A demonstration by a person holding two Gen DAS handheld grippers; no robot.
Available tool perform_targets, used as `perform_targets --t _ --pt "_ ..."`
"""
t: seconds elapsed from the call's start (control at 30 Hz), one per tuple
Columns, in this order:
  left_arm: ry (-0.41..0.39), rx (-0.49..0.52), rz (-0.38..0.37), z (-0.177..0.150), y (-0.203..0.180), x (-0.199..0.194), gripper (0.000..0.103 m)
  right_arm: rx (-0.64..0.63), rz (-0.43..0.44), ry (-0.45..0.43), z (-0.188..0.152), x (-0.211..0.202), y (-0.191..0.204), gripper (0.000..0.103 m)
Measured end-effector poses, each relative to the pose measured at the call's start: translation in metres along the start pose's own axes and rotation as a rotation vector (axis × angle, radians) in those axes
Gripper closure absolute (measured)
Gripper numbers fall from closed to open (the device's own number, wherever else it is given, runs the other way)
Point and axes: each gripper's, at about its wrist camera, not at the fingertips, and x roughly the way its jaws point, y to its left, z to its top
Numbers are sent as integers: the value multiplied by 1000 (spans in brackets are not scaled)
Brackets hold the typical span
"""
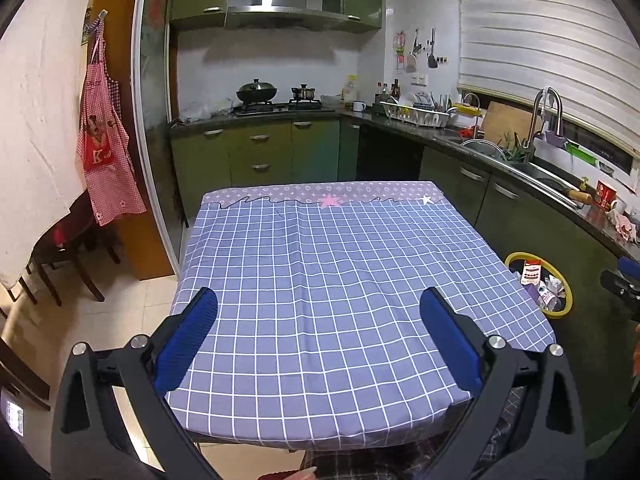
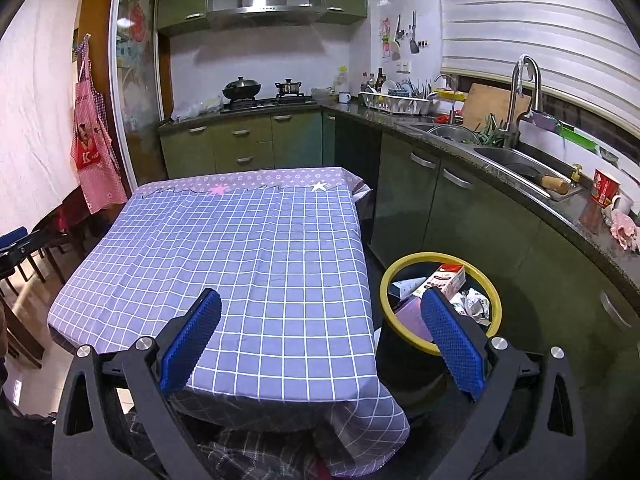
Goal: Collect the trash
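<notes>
A table with a blue checked cloth [image 1: 320,280] fills the middle of both views [image 2: 248,264]; I see nothing lying on it. A yellow-rimmed dark bin [image 2: 440,258] stands on the floor at the table's right side and holds a red-brown carton [image 2: 446,278], a purple box and crumpled wrappers. The bin also shows in the left wrist view [image 1: 560,280]. My left gripper [image 1: 318,300] is open and empty over the table's near edge. My right gripper [image 2: 320,302] is open and empty over the table's near right corner, its right finger above the bin's rim.
Green kitchen cabinets with a dark counter [image 2: 500,176] run along the back and right, with a sink and faucet [image 2: 520,92], a dish rack and a stove with pots [image 1: 256,92]. Dark wooden chairs [image 1: 60,256] and a red apron stand at the left.
</notes>
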Motion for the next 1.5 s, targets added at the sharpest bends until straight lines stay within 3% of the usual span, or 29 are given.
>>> perform_targets --t 1.5 --pt "28 12 -13 -8 -6 7 7 3 -2 11 -4 5 -5 5"
